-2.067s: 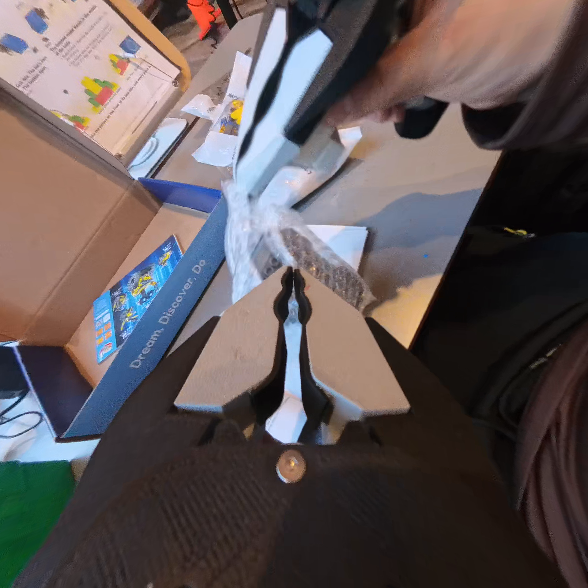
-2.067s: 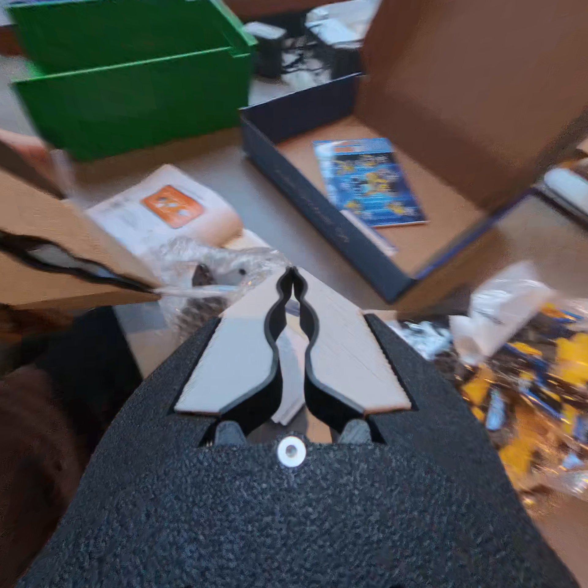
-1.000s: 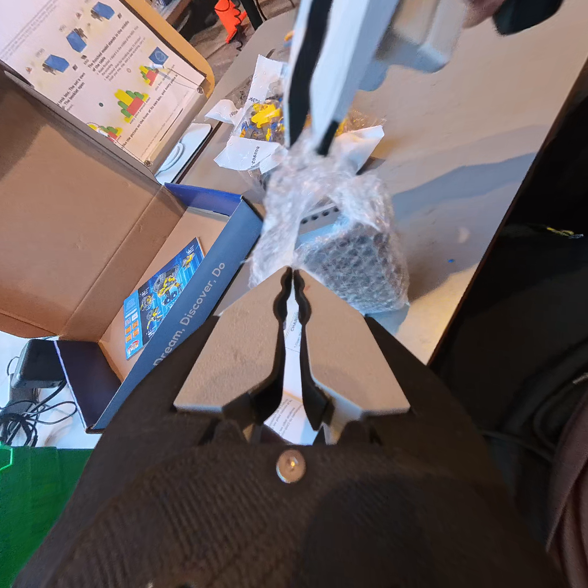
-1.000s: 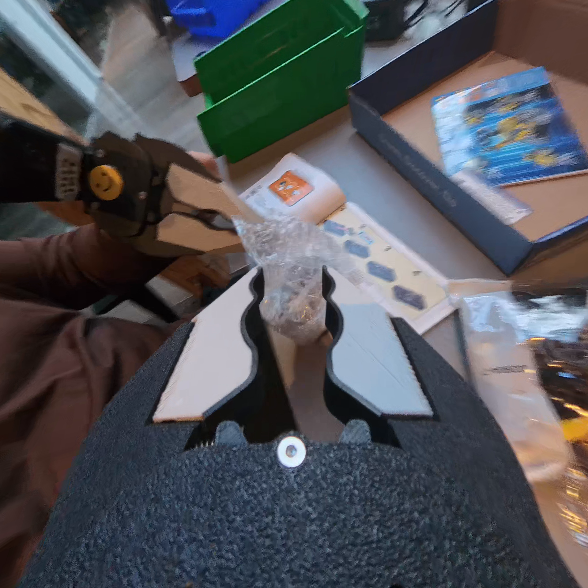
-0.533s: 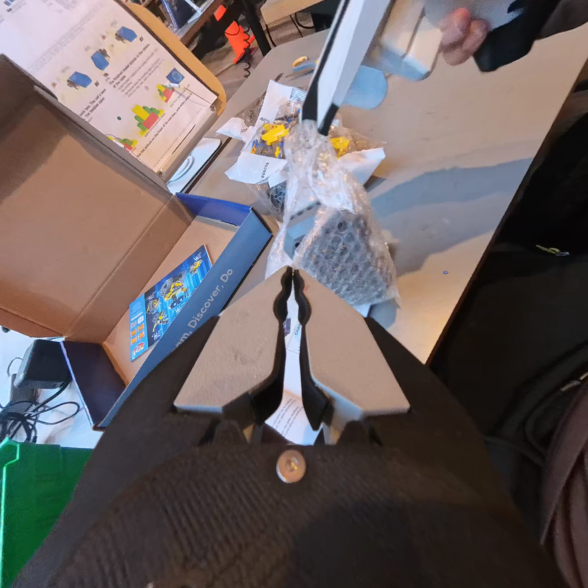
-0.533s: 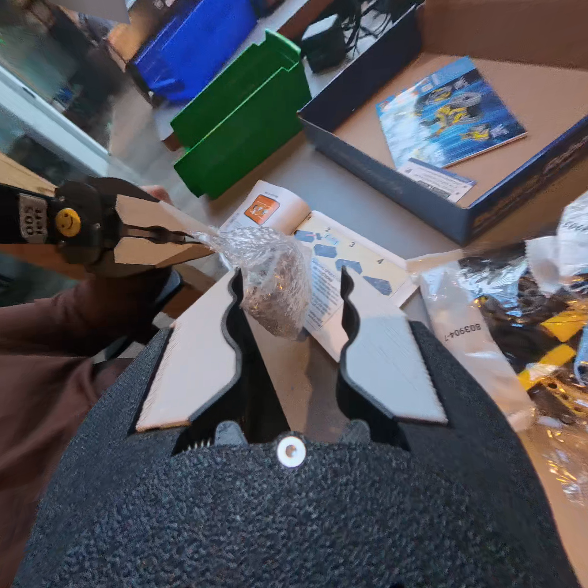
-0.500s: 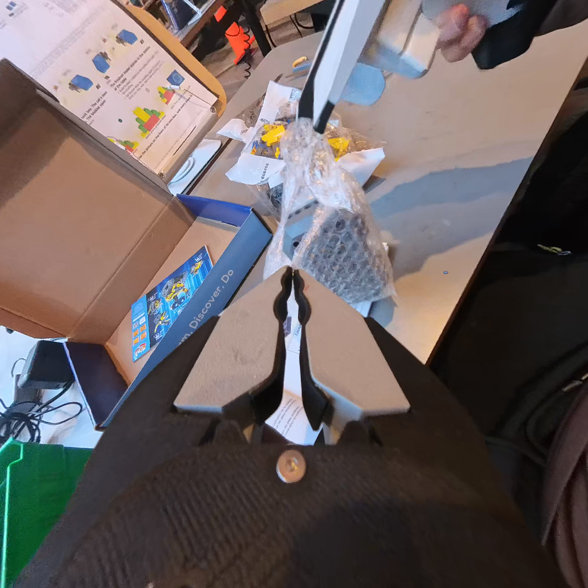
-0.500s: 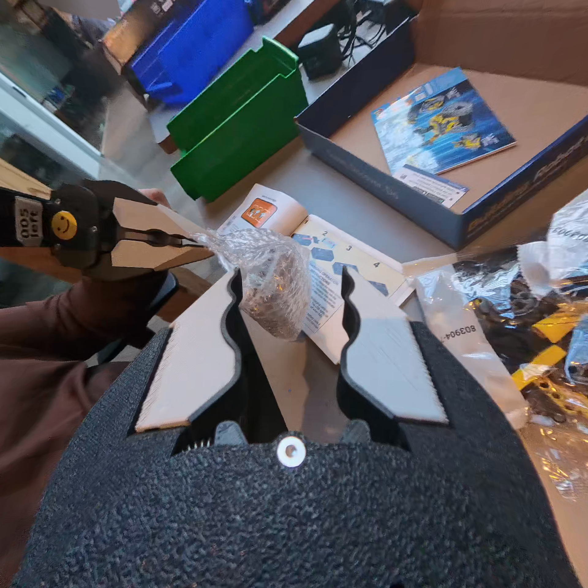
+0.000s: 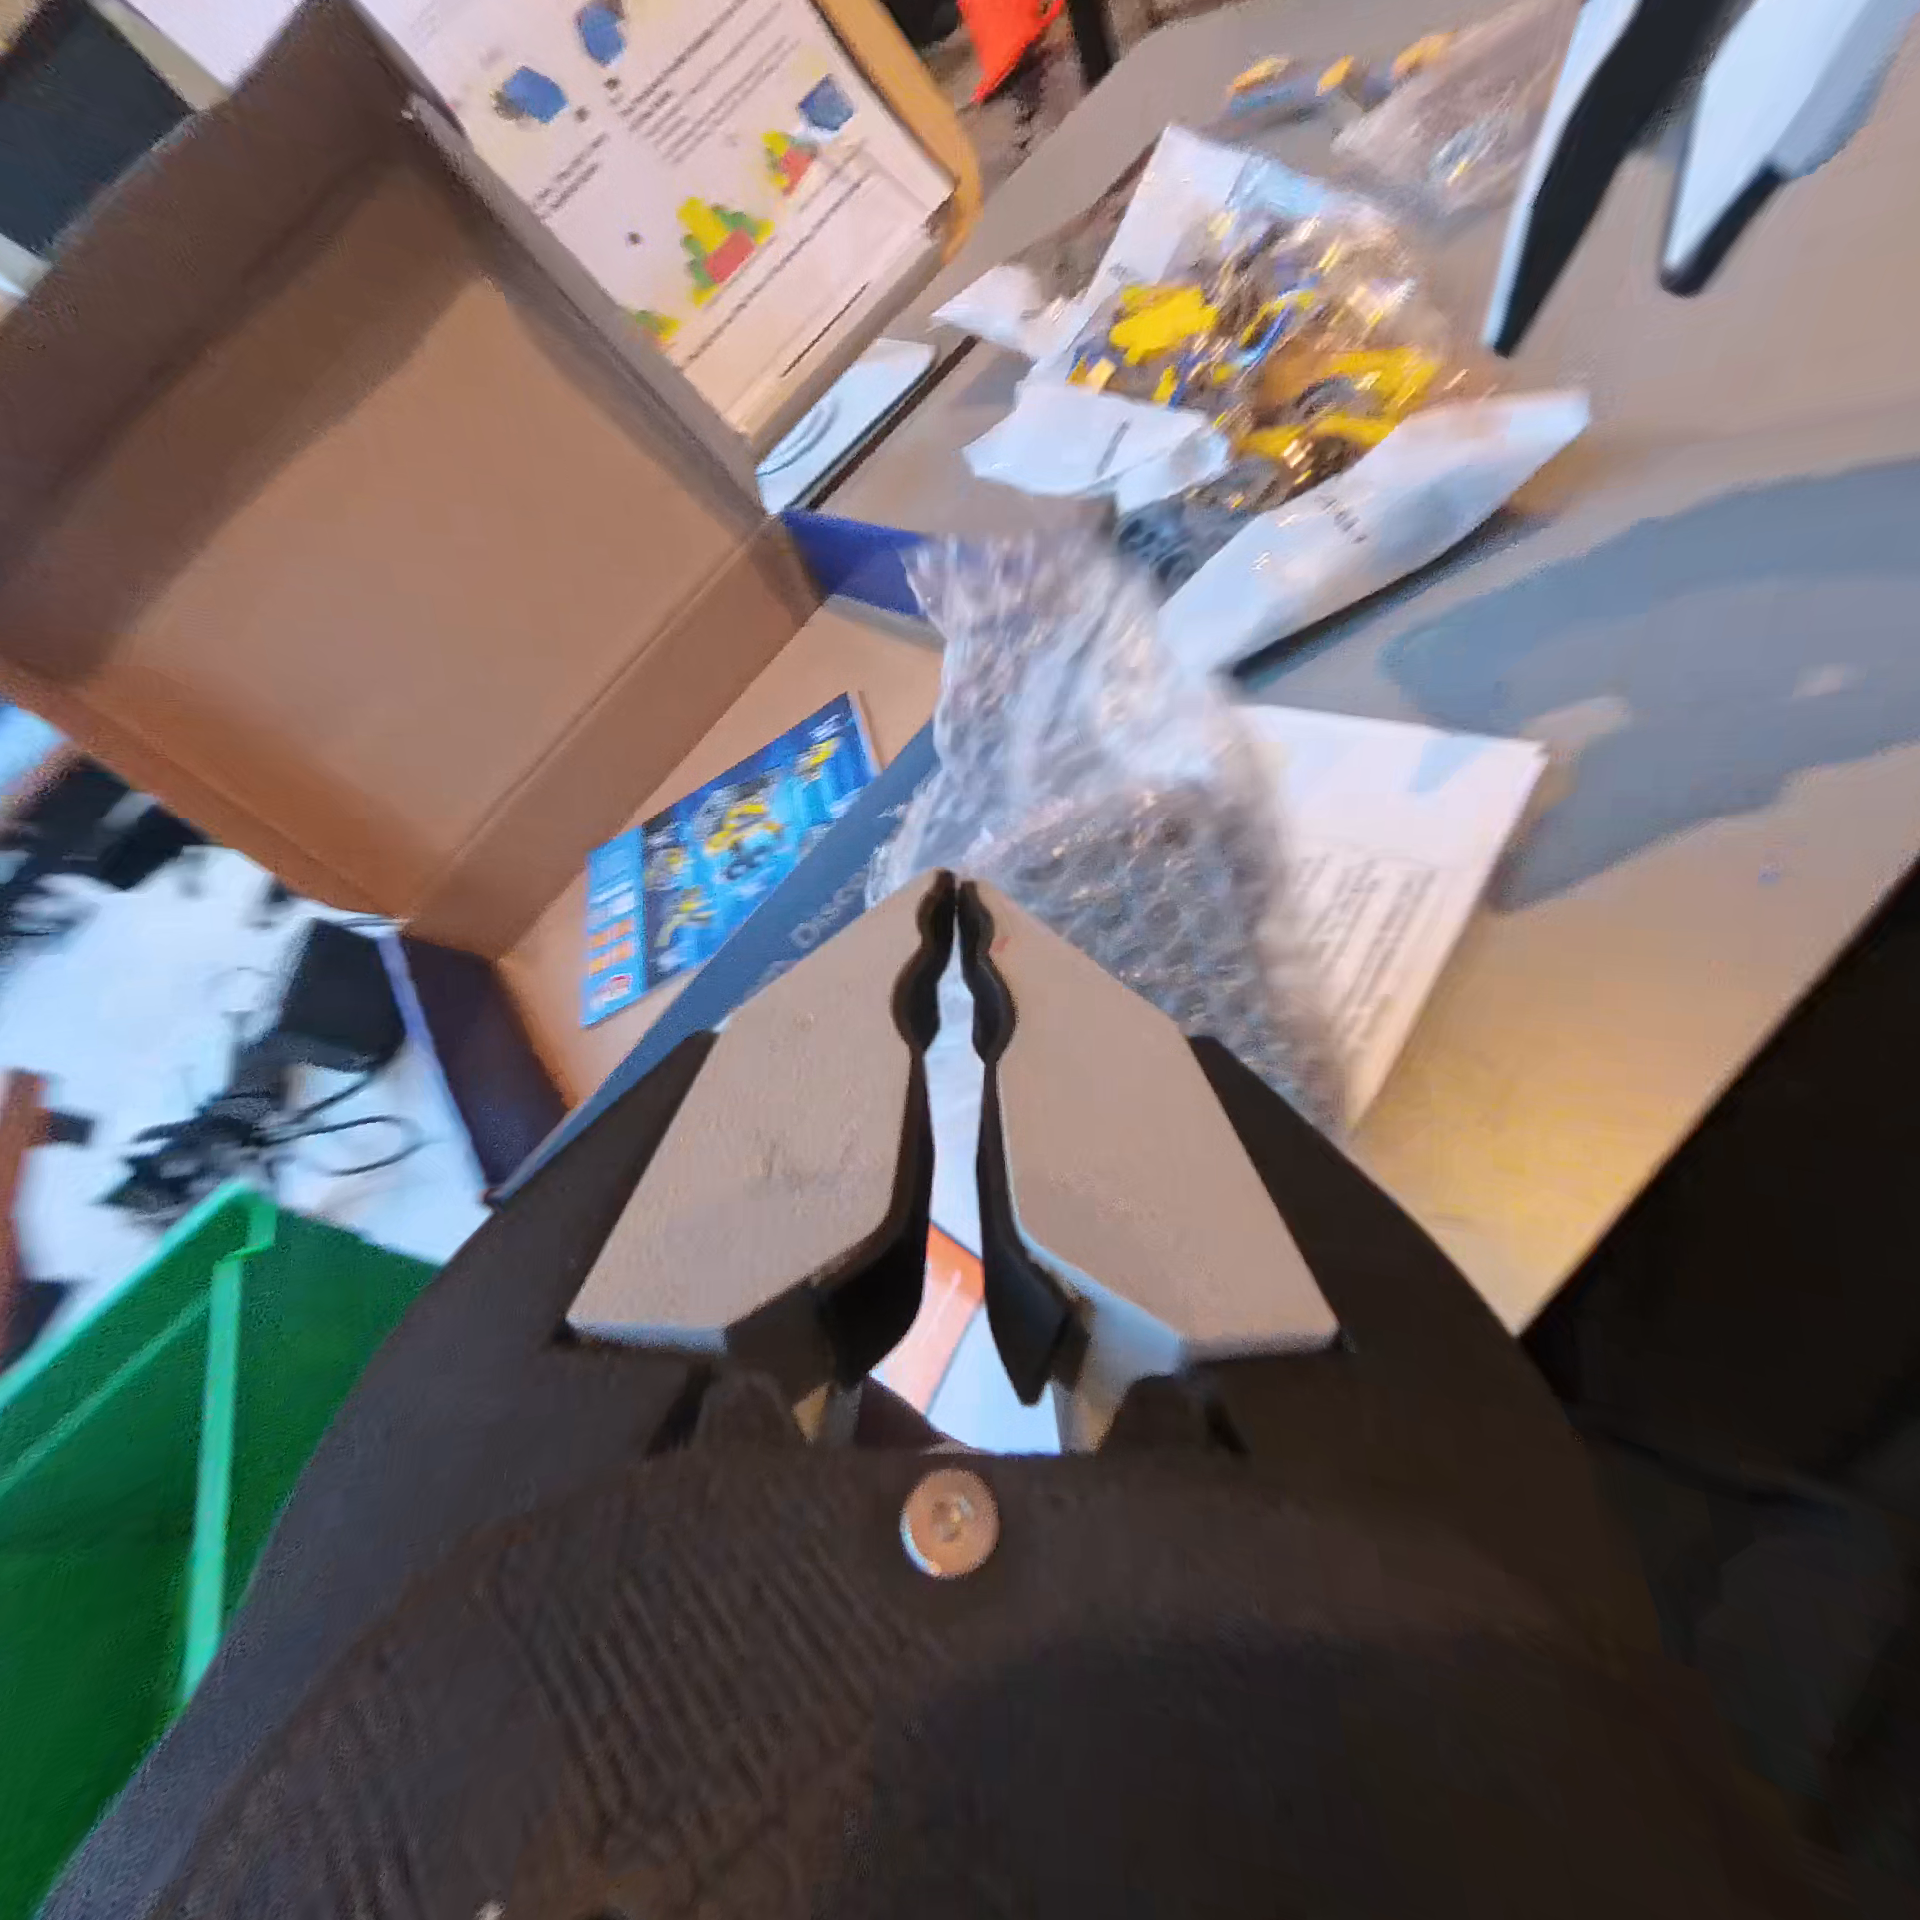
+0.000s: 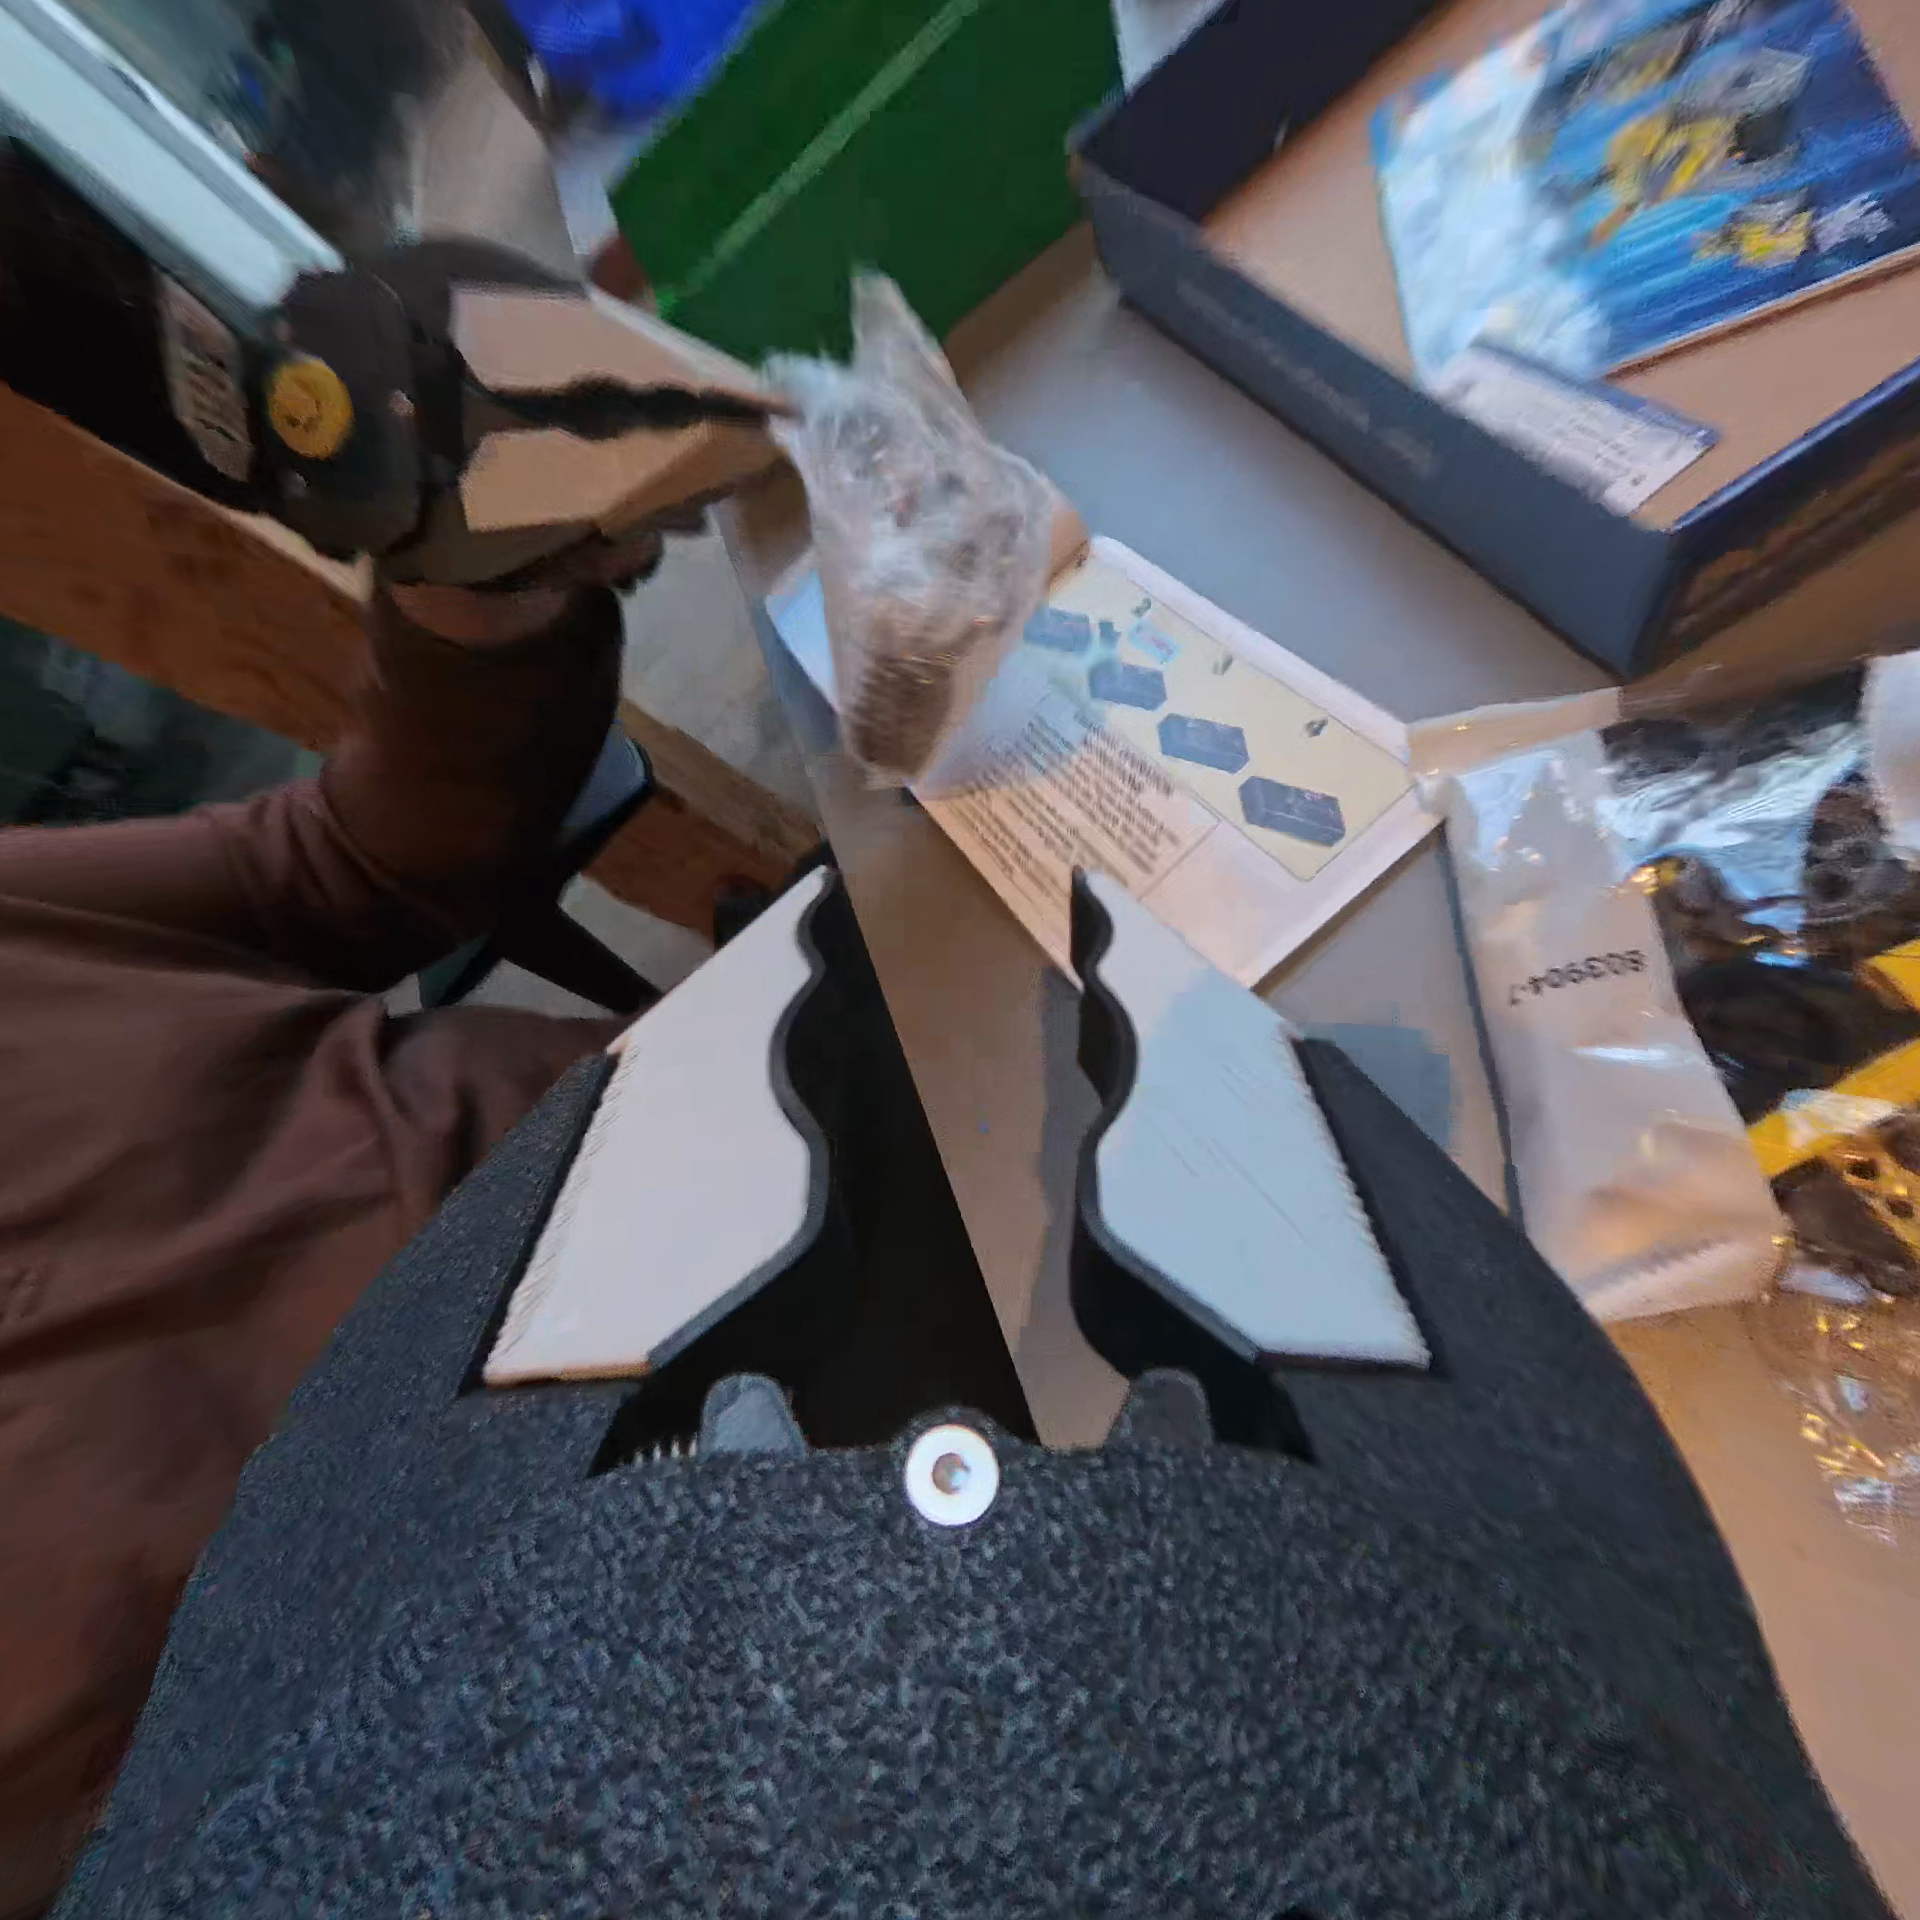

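Left hand-held gripper (image 9: pixel 956 902): fingers pressed together, pinching one corner of a clear bubble-wrap bag (image 9: pixel 1081 790) with something dark and grainy inside. Seen from the right wrist view, hanging free in the air from that pinch (image 10: pixel 904 540), long axis running downward from the held corner, dark contents sagging to the low end. Not resting on the counter (image 10: pixel 1226 488), as far as the blurred frame allows.

Right hand-held gripper (image 10: pixel 951 904): spread wide, empty, well apart from the bag and below it in its own view, bag lying ahead and slightly left of the fingertips.

Under the bag: an open instruction booklet (image 10: pixel 1164 748) flat on the counter. Beyond the bag from the right hand-held gripper: a shallow blue-edged cardboard box (image 10: pixel 1382 447) with a blue leaflet (image 10: pixel 1642 177) inside. Right of the bag: clear bags of yellow and black parts (image 10: pixel 1714 966). Left of the bag: counter edge, then a brown sleeve (image 10: pixel 208 1039). Behind the bag: a green bin (image 10: pixel 862 156). Open air around the bag on all sides.
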A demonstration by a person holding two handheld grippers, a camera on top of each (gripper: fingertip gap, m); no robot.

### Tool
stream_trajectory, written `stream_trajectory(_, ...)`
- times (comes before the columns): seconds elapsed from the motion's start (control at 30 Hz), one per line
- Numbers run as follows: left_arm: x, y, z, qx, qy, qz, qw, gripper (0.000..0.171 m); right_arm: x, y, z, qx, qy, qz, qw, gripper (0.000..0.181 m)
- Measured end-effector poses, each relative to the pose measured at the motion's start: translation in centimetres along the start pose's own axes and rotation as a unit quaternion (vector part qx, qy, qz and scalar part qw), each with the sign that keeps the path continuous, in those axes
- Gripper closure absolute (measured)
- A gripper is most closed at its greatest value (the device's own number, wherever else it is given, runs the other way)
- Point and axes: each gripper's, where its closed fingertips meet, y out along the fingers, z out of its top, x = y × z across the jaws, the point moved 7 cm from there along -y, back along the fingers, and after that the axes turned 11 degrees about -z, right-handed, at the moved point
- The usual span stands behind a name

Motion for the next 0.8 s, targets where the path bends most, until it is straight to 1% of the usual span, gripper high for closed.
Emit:
stream_trajectory(0.03,-0.2,-0.2,0.0,0.017,-0.025,-0.029,0.999,0.171,0.3,-1.0,0.4,0.028,0.011,0.005,1.000,0.134)
stream_trajectory(0.07,-0.4,-0.4,0.0,0.028,-0.034,-0.036,0.998,0.171,0.5,-1.9,0.9,0.056,0.020,0.012,0.998,0.134)
stream_trajectory(0.1,-0.7,-0.5,0.0,0.028,-0.030,-0.024,0.999,0.171,0.5,-2.5,1.2,0.074,0.025,0.019,0.997,0.136)
stream_trajectory(0.17,-0.8,-0.3,0.0,0.017,-0.019,-0.011,1.000,0.171,0.1,-2.4,1.4,0.081,0.025,0.022,0.996,0.136)
stream_trajectory(0.23,-0.4,0.1,0.0,0.013,-0.014,-0.018,1.000,0.171,-0.6,-0.9,1.2,0.061,0.019,0.021,0.998,0.136)
stream_trajectory(0.33,0.4,0.9,-0.1,0.005,-0.003,-0.031,1.000,0.171,-1.8,2.4,1.3,0.036,0.009,0.026,0.999,0.139)
stream_trajectory(0.43,1.5,1.6,-0.2,0.003,0.004,-0.055,0.998,0.171,-2.4,5.6,1.4,0.026,0.015,0.023,0.999,0.139)
stream_trajectory(0.5,2.2,1.8,0.0,0.001,0.011,-0.063,0.998,0.171,-2.2,7.2,1.1,0.024,0.024,0.011,0.999,0.139)
stream_trajectory(0.57,2.7,1.9,0.3,0.001,0.018,-0.067,0.998,0.171,-2.0,8.2,0.8,0.025,0.035,0.003,0.999,0.138)
stream_trajectory(0.63,3.0,1.9,0.5,0.002,0.022,-0.069,0.997,0.171,-1.9,8.6,0.7,0.027,0.048,0.008,0.998,0.143)
stream_trajectory(0.8,3.4,1.7,0.7,0.001,0.029,-0.070,0.997,0.171,-1.2,8.4,0.6,0.036,0.058,-0.017,0.998,0.143)
